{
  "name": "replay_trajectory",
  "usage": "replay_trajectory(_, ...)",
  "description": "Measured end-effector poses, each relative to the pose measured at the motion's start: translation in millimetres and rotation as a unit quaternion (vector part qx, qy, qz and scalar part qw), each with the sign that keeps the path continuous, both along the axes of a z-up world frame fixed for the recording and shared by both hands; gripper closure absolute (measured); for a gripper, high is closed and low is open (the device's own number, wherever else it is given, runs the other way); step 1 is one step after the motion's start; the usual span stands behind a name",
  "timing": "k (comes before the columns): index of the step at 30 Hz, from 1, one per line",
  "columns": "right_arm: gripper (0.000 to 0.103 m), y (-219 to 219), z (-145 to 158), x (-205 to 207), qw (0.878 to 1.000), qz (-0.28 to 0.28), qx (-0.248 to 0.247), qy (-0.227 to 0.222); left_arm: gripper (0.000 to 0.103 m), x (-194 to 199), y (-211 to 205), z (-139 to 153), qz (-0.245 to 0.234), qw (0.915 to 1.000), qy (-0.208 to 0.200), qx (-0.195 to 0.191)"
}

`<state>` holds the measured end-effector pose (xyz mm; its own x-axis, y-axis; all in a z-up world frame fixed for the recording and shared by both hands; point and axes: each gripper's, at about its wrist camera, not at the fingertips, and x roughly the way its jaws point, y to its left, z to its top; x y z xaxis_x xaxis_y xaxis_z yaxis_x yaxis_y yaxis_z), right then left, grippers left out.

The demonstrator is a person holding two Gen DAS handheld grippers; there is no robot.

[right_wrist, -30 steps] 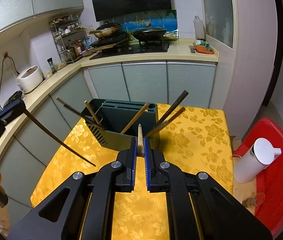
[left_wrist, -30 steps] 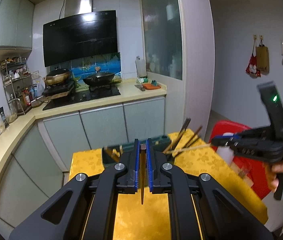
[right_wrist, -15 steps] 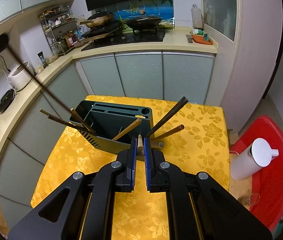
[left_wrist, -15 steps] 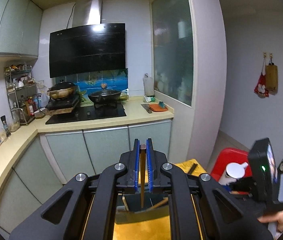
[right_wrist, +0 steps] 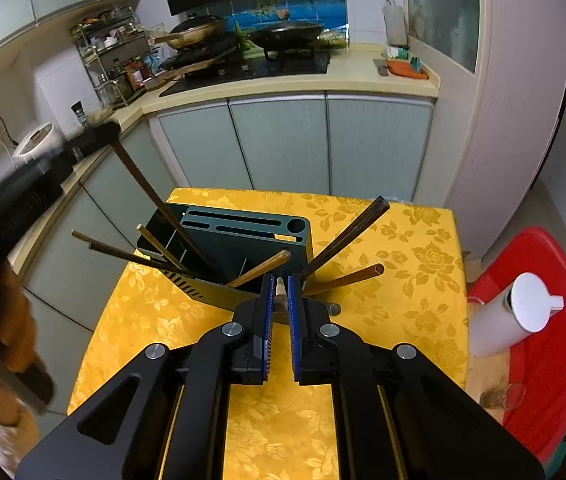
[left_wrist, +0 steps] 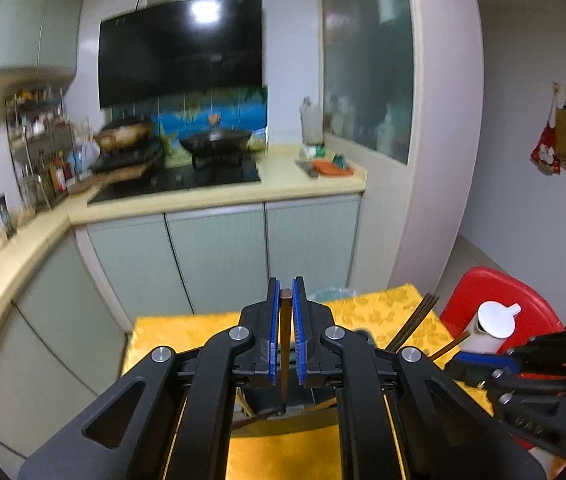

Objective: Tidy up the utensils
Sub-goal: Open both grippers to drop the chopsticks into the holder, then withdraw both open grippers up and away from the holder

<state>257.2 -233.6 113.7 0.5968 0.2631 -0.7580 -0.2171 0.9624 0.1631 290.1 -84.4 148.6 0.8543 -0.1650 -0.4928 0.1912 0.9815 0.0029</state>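
Note:
A dark green utensil holder (right_wrist: 243,240) stands on the yellow-clothed table (right_wrist: 403,248), with several chopsticks leaning out of it. My left gripper (left_wrist: 285,292) is shut on a dark chopstick (left_wrist: 284,352); in the right wrist view that chopstick (right_wrist: 155,196) slants down into the holder's left compartment, with the left gripper (right_wrist: 99,140) above. My right gripper (right_wrist: 279,284) is shut on a light wooden chopstick (right_wrist: 280,286), held just in front of the holder. The right gripper also shows in the left wrist view (left_wrist: 459,364).
A white bottle (right_wrist: 503,316) stands on a red stool (right_wrist: 555,360) to the right of the table. A small glass (right_wrist: 503,396) sits by the stool. Kitchen counter and cabinets (right_wrist: 283,140) lie behind the table.
My left gripper has tilted down and brought its chopstick's lower end into the holder's left compartment. My right gripper has moved a little closer to the holder with its chopstick.

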Motion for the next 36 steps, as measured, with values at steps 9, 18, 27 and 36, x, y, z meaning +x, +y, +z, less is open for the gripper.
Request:
replay_trajectory(9,0.095,7.5,-13.7,23.3,1.0,-0.012,0.014,0.003,0.096,7.3,9.2,-25.4,0.01,0.9996,0.027,-0.001)
replay_trajectory(18,0.054,9.2,0.3,11.7,0.998,-0.028,0.019,-0.048,0.042,-11.4,13.4,-7.5,0.02,0.9997,-0.013,0.003)
replay_trajectory(27,0.037,-0.5,24.8,-17.0,0.992,-0.045,0.029,-0.118,0.013,-41.2,23.7,7.2,0.043,0.9974,-0.057,0.013)
replay_trajectory(36,0.023,2.3,7.1,-62.4,0.98,-0.055,0.034,-0.189,0.008,-74.2,29.7,-11.3,0.06,0.9956,-0.07,0.016)
